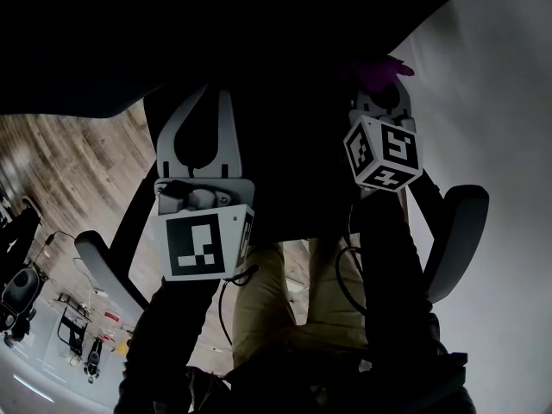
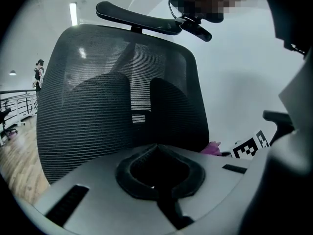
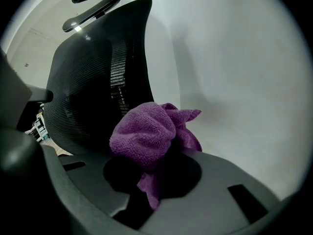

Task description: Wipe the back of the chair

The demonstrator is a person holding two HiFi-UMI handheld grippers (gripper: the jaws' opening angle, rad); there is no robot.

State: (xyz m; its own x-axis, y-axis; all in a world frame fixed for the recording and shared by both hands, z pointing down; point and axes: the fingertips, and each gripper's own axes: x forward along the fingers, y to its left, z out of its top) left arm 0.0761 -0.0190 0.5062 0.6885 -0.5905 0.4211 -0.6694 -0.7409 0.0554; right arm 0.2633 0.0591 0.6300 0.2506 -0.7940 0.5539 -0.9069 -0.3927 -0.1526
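Right tongs: we see them clamped on a purple microfibre cloth.
Left tongs: closed together, nothing between them.
Mesh chair back: upright, close before both tongs; the cloth sits beside its edge, and we cannot tell whether they touch.
Headrest: atop the back.

The head view looks steeply down from close above the left gripper and right gripper, with the floor well below. Each gripper view looks up along its own jaws, near the chair back. Both share its mesh and headrest. The left gripper view also catches the cloth.
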